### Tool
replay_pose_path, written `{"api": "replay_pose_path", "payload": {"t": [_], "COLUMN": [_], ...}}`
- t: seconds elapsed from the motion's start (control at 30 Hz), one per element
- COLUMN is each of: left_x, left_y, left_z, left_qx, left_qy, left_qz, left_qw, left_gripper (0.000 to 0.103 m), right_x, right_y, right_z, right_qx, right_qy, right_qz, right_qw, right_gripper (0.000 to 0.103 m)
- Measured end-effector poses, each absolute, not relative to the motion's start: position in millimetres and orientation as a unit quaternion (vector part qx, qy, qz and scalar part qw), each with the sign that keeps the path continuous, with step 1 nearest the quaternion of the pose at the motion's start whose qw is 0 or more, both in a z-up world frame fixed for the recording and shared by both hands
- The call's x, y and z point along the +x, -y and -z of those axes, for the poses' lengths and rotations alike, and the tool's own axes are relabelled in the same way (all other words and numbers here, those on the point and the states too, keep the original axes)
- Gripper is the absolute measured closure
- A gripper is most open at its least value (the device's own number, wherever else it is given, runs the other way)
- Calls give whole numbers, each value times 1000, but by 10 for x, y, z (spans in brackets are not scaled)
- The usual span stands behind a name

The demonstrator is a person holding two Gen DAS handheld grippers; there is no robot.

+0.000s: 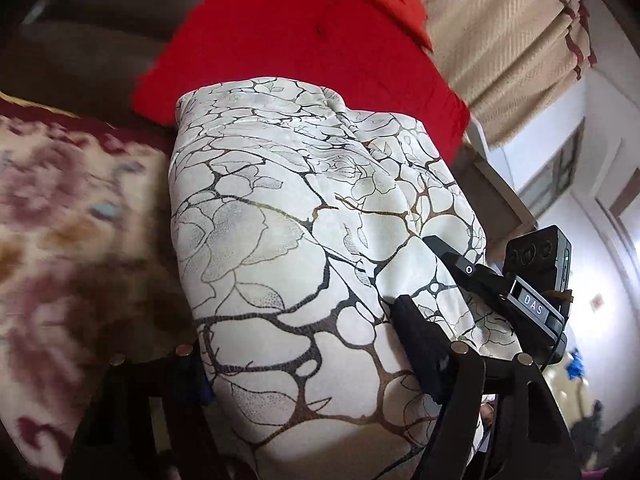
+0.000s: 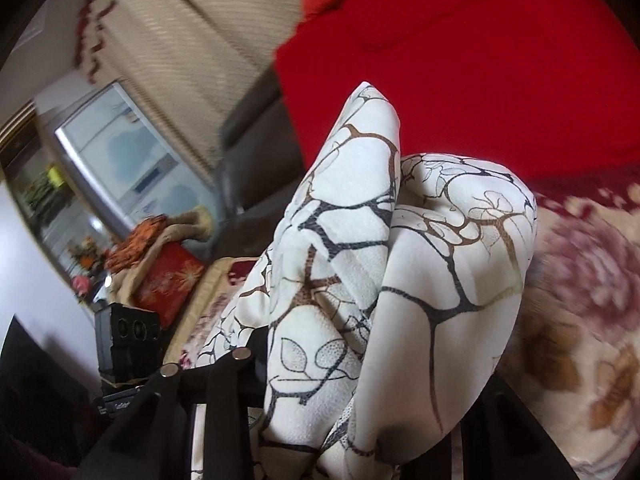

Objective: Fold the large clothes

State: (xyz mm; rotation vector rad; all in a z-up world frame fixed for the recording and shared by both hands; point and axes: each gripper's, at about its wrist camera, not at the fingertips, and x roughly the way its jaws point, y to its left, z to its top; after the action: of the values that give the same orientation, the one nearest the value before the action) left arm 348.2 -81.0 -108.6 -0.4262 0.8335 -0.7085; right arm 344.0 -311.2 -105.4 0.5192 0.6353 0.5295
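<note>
— Well, where is the cloth [image 1: 304, 248]?

— Bunched between the two tools, held above a floral blanket [image 1: 60, 208]. It is white with a dark and brown vein print, and it fills the middle of both wrist views. Behind it lies a red sheet [image 1: 304, 48].

— What about the left hand-held gripper [image 1: 304, 356]?

— Its right finger [image 1: 416, 344] presses against the cloth's side. The left finger is mostly buried under the fabric, with only its dark base showing at the lower left. The cloth sits between the two, so the fingers look closed on it, though the contact itself is hidden.

— And the right hand-held gripper [image 2: 360, 380]?

— Harder to read. From its own camera, the cloth [image 2: 400, 280] drapes over the tool and covers both fingertips. Only the black linkage at the lower left and a dark edge at the lower right show. In the left wrist view one of its fingers [image 1: 452, 256] lies against the cloth's far edge, but the other is out of sight. I cannot tell how far apart they stand.

— Anything else unclear?

— The blanket and the striped curtain [image 2: 192, 40] are smeared by motion blur. Cushions [image 2: 168, 276] and a window sit at the left, warped by the lens.
</note>
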Motion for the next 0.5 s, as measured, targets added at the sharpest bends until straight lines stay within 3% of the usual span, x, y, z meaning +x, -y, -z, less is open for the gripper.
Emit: {"api": "replay_pose_path", "payload": {"t": [0.1, 0.17, 0.27, 0.5], "left_x": [3409, 3493, 3607, 3583], "left_y": [772, 822, 813, 896], "left_z": [1153, 1358, 1591, 1507], "left_qx": [-169, -132, -137, -124], "left_qy": [-400, -439, -481, -473], "left_qz": [278, 239, 216, 213], "left_qw": [857, 856, 839, 846], "left_gripper": [27, 27, 22, 21], "right_x": [3574, 3796, 4055, 3792], "right_y": [2998, 3009, 3007, 3319], "right_z": [1135, 1417, 1890, 1605], "right_qx": [256, 298, 305, 304], "right_qy": [-324, -379, -472, -414], "right_qz": [-271, -263, -173, -132], "right_qw": [870, 835, 809, 848], "right_gripper": [64, 54, 47, 45]}}
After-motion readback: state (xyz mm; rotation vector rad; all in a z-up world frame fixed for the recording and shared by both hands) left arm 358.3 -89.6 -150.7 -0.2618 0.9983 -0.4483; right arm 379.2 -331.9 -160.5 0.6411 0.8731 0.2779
